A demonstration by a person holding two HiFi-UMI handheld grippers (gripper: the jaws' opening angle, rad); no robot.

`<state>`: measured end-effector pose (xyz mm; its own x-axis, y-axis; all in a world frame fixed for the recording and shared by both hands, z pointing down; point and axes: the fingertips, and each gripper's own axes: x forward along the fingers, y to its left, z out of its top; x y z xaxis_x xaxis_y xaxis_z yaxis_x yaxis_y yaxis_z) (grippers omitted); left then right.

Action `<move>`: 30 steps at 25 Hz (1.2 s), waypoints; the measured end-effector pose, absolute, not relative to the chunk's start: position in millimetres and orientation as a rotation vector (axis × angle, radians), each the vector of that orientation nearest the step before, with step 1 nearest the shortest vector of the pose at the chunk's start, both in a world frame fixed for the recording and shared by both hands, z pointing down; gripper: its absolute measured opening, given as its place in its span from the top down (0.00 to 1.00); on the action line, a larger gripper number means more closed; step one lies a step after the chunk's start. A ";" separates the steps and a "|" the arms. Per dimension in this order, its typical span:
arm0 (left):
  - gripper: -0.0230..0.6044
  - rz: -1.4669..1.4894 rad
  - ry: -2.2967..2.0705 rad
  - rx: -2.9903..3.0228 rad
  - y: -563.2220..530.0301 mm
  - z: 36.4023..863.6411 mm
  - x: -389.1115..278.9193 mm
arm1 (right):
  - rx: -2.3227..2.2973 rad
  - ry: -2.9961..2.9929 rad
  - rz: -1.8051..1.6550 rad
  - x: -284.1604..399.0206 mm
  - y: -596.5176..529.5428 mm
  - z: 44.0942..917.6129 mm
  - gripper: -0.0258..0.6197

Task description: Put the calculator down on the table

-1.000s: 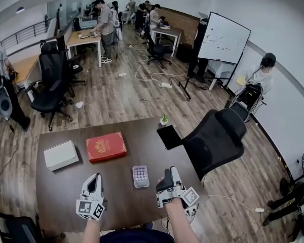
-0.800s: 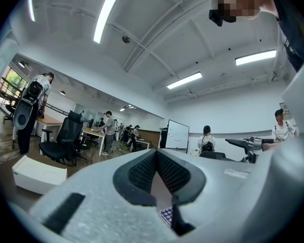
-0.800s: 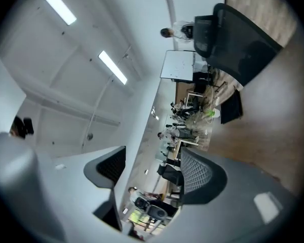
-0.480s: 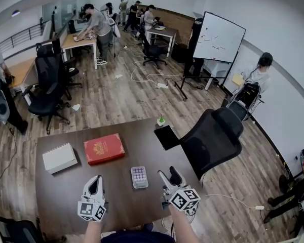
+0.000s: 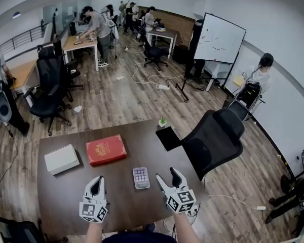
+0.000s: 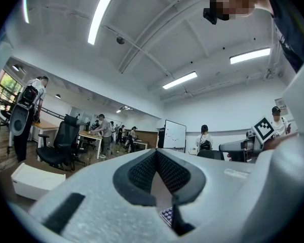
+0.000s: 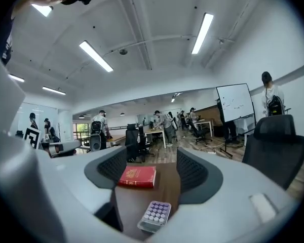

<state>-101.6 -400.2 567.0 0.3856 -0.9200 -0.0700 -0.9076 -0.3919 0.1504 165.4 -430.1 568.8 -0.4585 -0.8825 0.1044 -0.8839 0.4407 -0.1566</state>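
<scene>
Your right hand-held gripper (image 5: 167, 176) is spread wide, empty, touching nothing. Your left hand-held gripper (image 5: 96, 181) has its tips pinched together, holding nothing. The calculator (image 5: 141, 177), a flat rectangle with rows of round keys, lies on the brown wood tabletop (image 5: 142, 143) between them, nearer the right.

The near strip of the counter (image 5: 142, 147) is bare wood between the left tongs (image 5: 96, 180) and the right tongs (image 5: 166, 174), apart from the calculator (image 5: 141, 177) lying flat just beside the right ones. Further back on the left lie a red book (image 5: 106, 149) and a white box (image 5: 61, 158), with a narrow gap between them. A clear lane runs between the book and the black tablet (image 5: 168, 137). A small plant (image 5: 163, 120) stands by the far edge. An office chair (image 5: 215, 138) crowds the right edge.
</scene>
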 end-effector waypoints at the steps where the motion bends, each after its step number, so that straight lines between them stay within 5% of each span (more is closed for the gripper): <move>1: 0.97 -0.212 -1.681 2.542 -399.5 566.4 -101.1 | 1.638 -2.658 0.307 167.3 -430.3 568.7 0.47; 9: 0.97 -0.202 -1.674 2.546 -394.3 566.3 -100.8 | 1.755 -2.600 0.281 181.7 -424.8 561.3 0.94; 30: 0.97 -0.179 -1.642 2.532 -389.6 563.9 -107.7 | 1.684 -2.561 0.258 171.9 -418.1 570.7 0.95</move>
<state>-107.7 -389.6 563.9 0.4054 -0.9135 -0.0349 -0.8995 -0.4054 0.1629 171.9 -418.1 570.7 -0.3990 -0.9051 0.1467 -0.9162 0.3871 -0.1033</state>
